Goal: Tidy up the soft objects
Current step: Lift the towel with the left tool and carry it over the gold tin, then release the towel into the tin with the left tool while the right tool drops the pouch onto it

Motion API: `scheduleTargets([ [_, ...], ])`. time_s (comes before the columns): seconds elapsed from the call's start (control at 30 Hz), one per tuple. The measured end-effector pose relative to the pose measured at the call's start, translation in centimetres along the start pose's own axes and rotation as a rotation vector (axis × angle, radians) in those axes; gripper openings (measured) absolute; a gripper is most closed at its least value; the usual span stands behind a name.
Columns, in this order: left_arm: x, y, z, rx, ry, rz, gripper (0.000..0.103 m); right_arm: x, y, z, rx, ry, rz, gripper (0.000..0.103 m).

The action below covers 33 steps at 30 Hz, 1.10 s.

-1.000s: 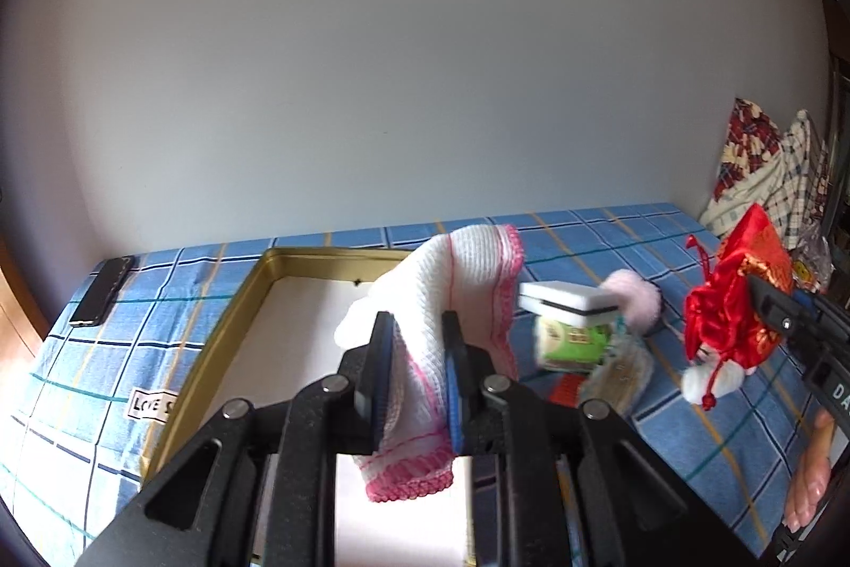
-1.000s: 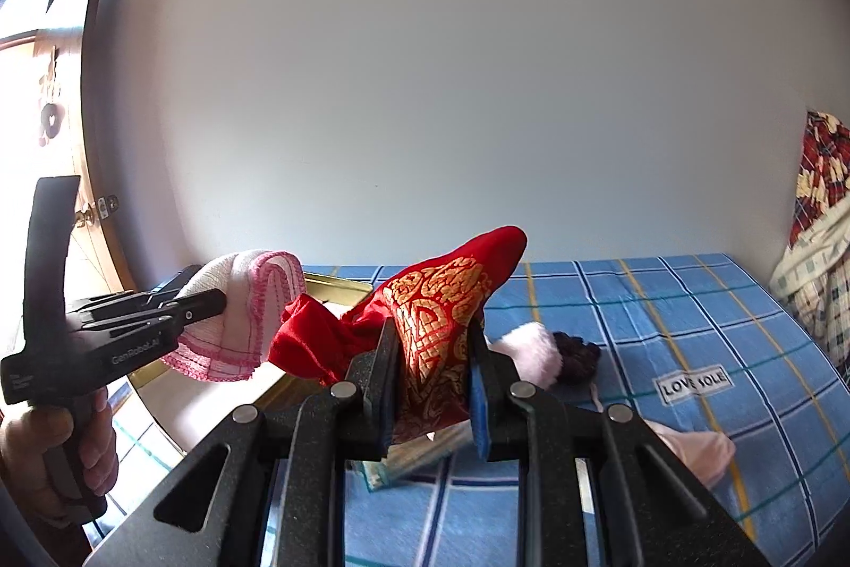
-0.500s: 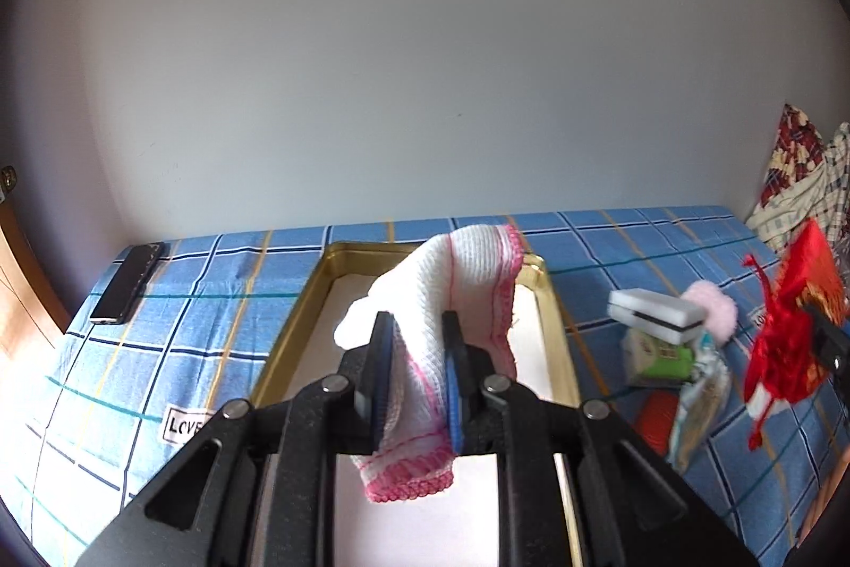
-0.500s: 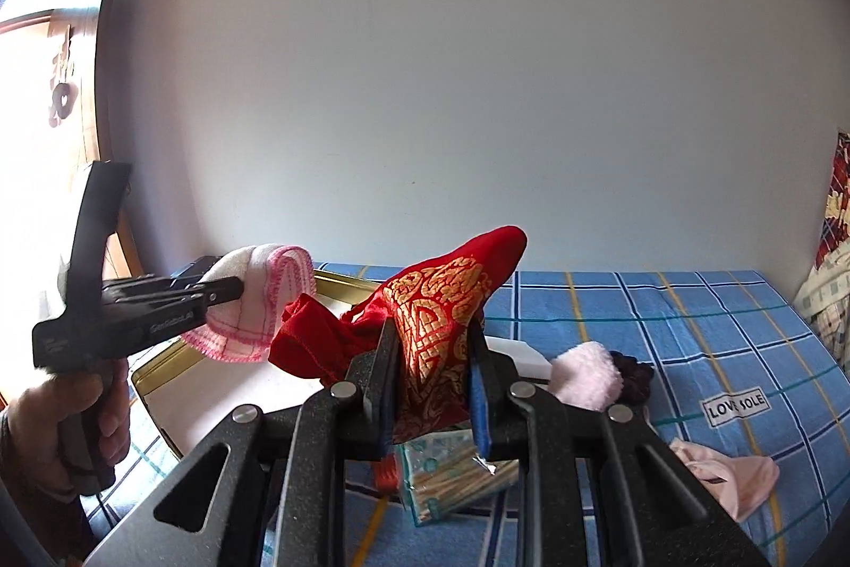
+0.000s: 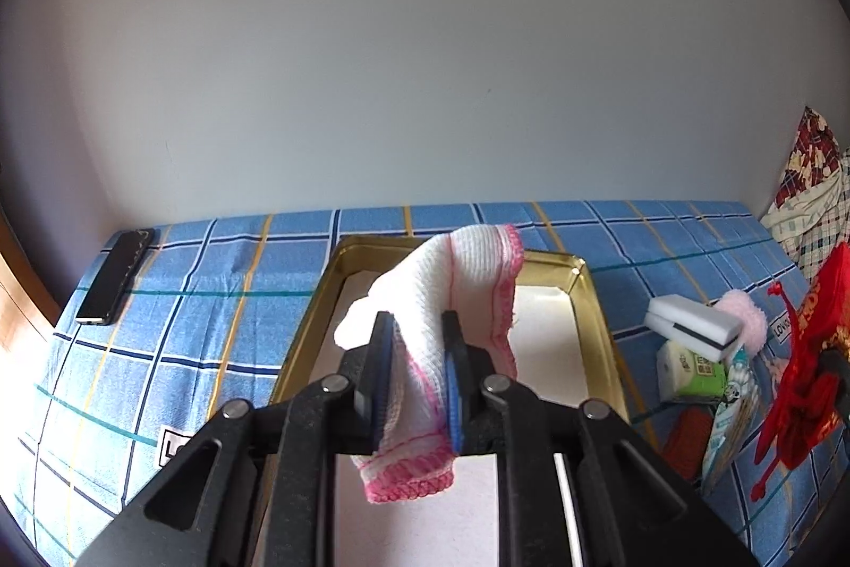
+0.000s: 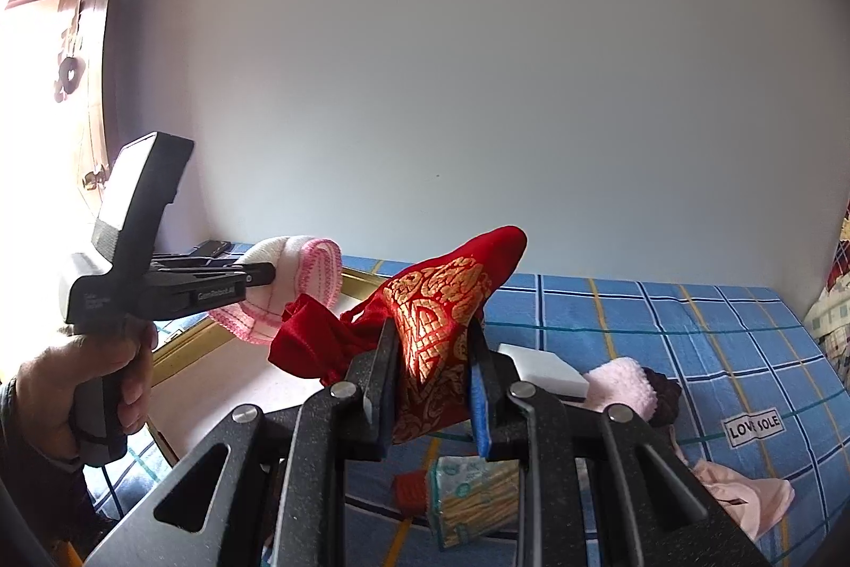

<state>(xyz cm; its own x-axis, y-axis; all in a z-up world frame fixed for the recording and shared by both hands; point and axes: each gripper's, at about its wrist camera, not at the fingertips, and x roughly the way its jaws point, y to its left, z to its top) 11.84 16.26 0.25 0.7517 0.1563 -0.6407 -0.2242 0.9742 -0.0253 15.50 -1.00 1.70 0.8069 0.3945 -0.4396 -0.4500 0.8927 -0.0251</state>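
My left gripper (image 5: 418, 381) is shut on a white cloth with pink edging (image 5: 457, 280) and holds it in the air above a gold-rimmed tray (image 5: 595, 301). The cloth also shows in the right wrist view (image 6: 297, 280), left of centre. My right gripper (image 6: 433, 386) is shut on a red pouch with gold pattern (image 6: 446, 301), lifted above the blue checked bed cover (image 6: 690, 333). The pouch shows at the right edge of the left wrist view (image 5: 802, 386). The tray rim shows in the right wrist view (image 6: 180, 344), below the left gripper.
A white foam block (image 5: 690, 328), a green tissue pack (image 5: 690, 367), a pink fluffy item (image 5: 744, 317) and a red item (image 5: 685, 439) lie right of the tray. A black phone (image 5: 114, 277) lies far left. Pink fabric (image 6: 744, 492) lies at right. Checked cloths (image 5: 813, 205) are piled far right.
Both grippers have swung left with their loads. The tray is now centred under the left gripper, and the right gripper has come nearer the tray.
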Motion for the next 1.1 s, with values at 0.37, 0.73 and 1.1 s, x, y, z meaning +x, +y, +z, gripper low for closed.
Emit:
scheduleTargets([
  [0.37, 2.6, 0.9, 0.2, -0.002, 0.077, -0.033, 0.015, 0.4, 2.0, 1.3, -0.035, 0.001, 0.011, 0.024],
  [0.73, 3.2, 1.2, -0.1, 0.024, 0.132, -0.037, 0.015, 1.1, 3.6, 2.0, -0.057, 0.008, 0.035, 0.024],
  [1.1, 3.6, 2.2, -0.6, 0.026, 0.169, -0.012, 0.040, 2.6, 3.4, 3.0, -0.072, 0.018, 0.066, 0.024],
])
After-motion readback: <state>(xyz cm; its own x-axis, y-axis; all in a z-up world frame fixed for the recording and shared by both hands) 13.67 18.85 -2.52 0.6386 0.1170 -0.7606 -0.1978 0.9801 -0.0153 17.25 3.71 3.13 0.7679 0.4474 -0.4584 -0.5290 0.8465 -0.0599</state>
